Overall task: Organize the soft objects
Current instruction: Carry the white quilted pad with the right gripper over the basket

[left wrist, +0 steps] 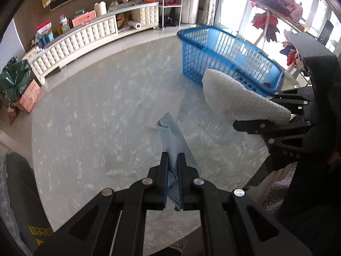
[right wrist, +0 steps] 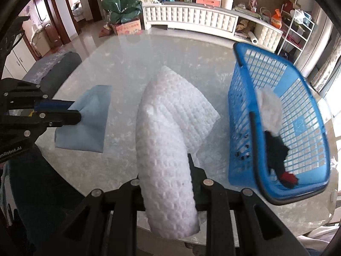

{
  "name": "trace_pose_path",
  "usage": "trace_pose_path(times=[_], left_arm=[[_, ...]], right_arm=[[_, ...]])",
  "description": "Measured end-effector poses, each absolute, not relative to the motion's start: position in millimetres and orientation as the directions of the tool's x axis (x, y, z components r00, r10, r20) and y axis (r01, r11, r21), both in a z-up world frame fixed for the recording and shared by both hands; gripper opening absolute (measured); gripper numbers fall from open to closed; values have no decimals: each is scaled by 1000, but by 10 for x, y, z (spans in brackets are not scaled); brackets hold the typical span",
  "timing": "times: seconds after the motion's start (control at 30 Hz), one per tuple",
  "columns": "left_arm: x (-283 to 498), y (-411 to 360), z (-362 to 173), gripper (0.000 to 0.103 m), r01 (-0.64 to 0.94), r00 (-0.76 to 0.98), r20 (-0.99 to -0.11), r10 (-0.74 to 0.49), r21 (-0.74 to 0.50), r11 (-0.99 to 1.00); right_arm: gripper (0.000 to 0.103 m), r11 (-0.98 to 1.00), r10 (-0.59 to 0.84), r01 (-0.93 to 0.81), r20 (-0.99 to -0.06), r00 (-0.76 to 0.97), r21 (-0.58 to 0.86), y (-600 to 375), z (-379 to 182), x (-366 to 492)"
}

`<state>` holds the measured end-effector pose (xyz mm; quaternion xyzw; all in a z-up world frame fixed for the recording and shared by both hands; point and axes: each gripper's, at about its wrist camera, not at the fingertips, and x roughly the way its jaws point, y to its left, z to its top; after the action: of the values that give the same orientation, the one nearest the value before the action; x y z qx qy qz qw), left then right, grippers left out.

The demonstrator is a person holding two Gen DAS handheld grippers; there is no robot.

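Only the right wrist view looks into the blue basket [right wrist: 277, 115], where a white cloth [right wrist: 269, 111], a black cloth [right wrist: 276, 149] and something small and red [right wrist: 288, 177] lie against its mesh; the left wrist view shows the basket [left wrist: 223, 51] mostly from outside, with only a speck of red low in its corner. The left wrist view alone takes in a rack of pink and red clothes [left wrist: 277, 2] by the window. The left gripper [left wrist: 172, 170] is pinched tight on a light blue cloth [left wrist: 172, 136], which rises straight out from between its fingers; seen from the right wrist, that cloth [right wrist: 89, 117] fans out flat past the left gripper [right wrist: 74, 111], above the pale marbled table [right wrist: 127, 64]. The right gripper [right wrist: 168, 183] is clamped on a white quilted cloth [right wrist: 166, 140], its jaws narrow and the thick fold filling the gap between them. The cloth droops forward, just beside the basket. From the left wrist the same white cloth [left wrist: 238, 98] sticks out of the right gripper [left wrist: 275, 111] in front of the basket's near wall. The right gripper's left finger is hidden behind the cloth, and the basket is blurred in both views.
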<state>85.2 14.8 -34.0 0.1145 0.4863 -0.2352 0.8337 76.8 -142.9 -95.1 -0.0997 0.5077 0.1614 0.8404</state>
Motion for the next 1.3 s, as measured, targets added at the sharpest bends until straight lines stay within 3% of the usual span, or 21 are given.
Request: trace_pose_path(times=[0.3,0.73,1.07,1.3], left_arm=[[837,-20,13,7,500,470,-837,-279,-8,866],[1009,-326,241,7,518,486,-813,-321,-28,855],[1174,-605,260,7,543,472,-807,-355,-51,838],[1238,-676,253,7,530,465,-810,-357,-69,845]], right_arm=[[21,928,162,-370,-842,514,-48,-1739,-582,738],[21,948,107,-308,-835,540,-78,-2207,-484,923],[21,963,25,-239,-841,540,-124,-2485,-555,1167],[22,957,-29,-248,-898,438,-152,-2508,-947,1376]])
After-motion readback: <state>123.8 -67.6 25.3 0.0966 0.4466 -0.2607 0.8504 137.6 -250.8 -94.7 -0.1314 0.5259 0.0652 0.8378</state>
